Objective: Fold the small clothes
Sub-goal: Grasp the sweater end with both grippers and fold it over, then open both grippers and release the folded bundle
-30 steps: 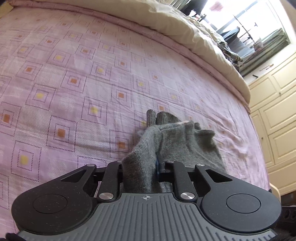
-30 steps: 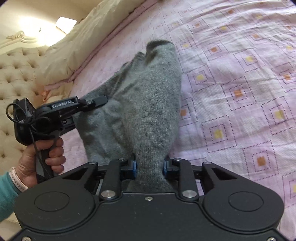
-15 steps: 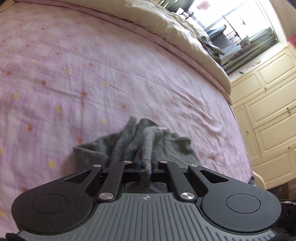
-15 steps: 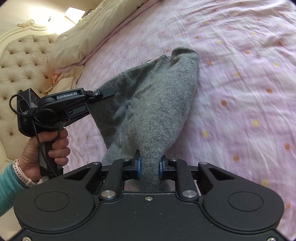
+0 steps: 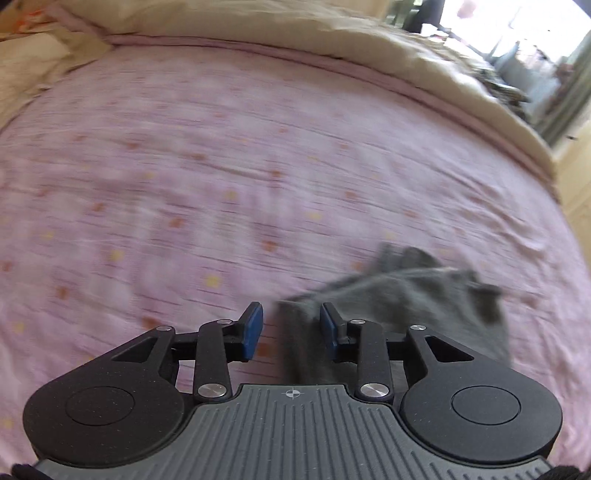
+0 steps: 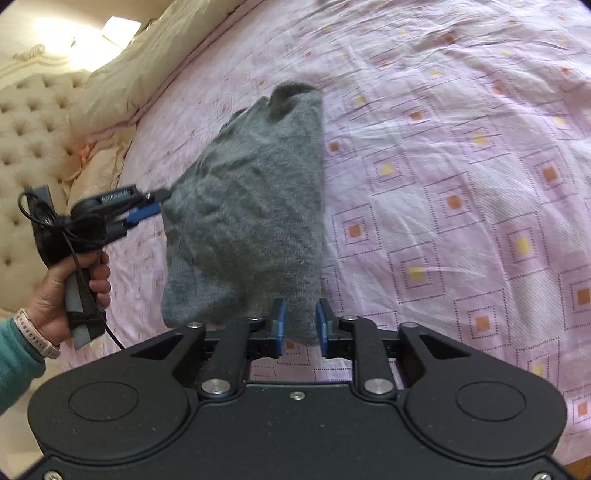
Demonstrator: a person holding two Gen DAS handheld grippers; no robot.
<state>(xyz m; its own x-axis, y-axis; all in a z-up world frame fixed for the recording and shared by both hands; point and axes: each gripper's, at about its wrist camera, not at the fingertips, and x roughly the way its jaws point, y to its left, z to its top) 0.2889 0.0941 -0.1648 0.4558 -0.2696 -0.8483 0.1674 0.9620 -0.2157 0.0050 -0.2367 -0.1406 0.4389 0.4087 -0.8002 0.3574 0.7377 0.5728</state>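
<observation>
A grey knitted garment (image 6: 255,206) lies stretched over the pink patterned bed sheet (image 6: 461,155), its cuffed end pointing away from me. My right gripper (image 6: 300,325) is shut on the garment's near corner, with wool between the blue pads. My left gripper (image 5: 291,326) stands open; in the left wrist view, blurred by motion, an edge of the garment (image 5: 406,295) lies between the fingers, close to the right pad. In the right wrist view a hand holds that left gripper (image 6: 157,203) at the garment's left edge, jaws apart.
A cream duvet (image 5: 332,33) is bunched along the far side of the bed. A tufted cream headboard (image 6: 29,122) and pillows (image 6: 147,66) are on the left of the right wrist view. A bright window (image 5: 517,29) lies beyond the bed.
My left gripper has opened and let go of the garment, and its view has swung left. The garment has dropped lower onto the sheet. The right gripper keeps its hold.
</observation>
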